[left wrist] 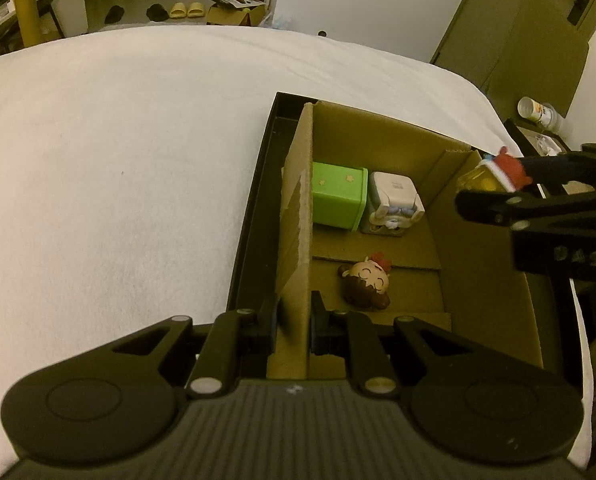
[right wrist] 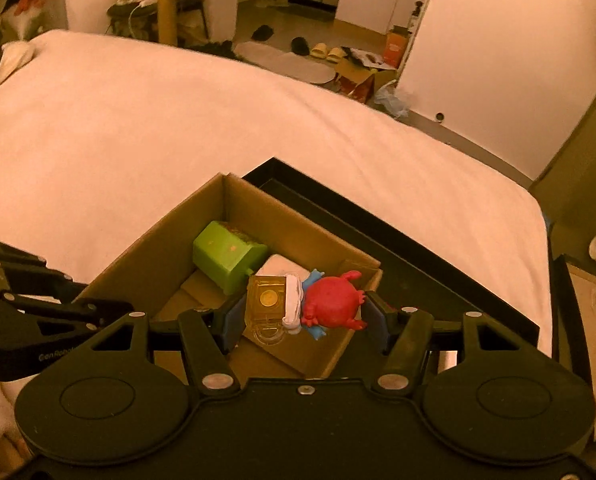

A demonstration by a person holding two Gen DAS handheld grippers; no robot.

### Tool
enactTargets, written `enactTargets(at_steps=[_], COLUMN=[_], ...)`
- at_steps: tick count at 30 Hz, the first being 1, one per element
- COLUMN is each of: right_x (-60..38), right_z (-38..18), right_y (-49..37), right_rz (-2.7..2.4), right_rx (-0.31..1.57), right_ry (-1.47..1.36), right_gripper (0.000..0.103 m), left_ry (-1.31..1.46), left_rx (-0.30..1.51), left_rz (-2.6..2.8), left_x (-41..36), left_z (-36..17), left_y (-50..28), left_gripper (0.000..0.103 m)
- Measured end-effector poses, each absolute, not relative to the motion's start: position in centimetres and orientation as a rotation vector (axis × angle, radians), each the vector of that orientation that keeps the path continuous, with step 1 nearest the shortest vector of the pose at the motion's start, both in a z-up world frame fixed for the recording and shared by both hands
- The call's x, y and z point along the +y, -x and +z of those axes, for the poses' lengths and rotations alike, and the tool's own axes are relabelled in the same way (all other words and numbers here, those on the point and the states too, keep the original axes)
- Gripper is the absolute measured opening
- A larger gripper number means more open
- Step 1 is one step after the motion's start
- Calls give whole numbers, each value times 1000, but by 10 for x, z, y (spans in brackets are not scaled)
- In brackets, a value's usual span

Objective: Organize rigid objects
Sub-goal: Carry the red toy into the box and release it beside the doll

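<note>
The left hand-held gripper (left wrist: 291,330) is clamped tight on a cardboard box wall (left wrist: 296,240) straight ahead of it, while the right hand-held gripper (right wrist: 303,316) holds a red toy figure (right wrist: 329,304) crosswise between its fingers.

Right tongs (left wrist: 497,184) body: raised letters "DAS".
Left tongs (right wrist: 110,312) body: pale print "GenRobot", its end cut off.
White cube toy (left wrist: 395,200) top: small print, unreadable.

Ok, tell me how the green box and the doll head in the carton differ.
The green box is a plain square-sided block with small star marks; the doll head is round, with a face, brown hair and a red bow. The green box touches the white cube; the doll head lies alone, nearer the left gripper. Both lie in the carton.
</note>
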State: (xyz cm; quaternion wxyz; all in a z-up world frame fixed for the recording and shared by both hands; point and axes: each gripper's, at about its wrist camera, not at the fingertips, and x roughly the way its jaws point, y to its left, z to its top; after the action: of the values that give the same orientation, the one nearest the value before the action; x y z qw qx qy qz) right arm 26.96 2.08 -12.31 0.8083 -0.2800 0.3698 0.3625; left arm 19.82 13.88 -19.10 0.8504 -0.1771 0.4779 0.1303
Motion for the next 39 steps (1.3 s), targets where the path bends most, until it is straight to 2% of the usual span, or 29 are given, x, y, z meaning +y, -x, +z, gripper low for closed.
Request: enactTargets(at_steps=[25, 39], right_x=[49, 35], right_z=[-172, -143], right_y=[-257, -255], right_rz=[815, 807], right_rx=[848, 832], right_ry=[859, 769], right_gripper=[61, 66], left_ry=[387, 391], left_rx=[1003, 1002], left_rz=[276, 273], left_x=[140, 141], left_z=[-192, -191], left_y=[-199, -198], left_gripper=[14, 15])
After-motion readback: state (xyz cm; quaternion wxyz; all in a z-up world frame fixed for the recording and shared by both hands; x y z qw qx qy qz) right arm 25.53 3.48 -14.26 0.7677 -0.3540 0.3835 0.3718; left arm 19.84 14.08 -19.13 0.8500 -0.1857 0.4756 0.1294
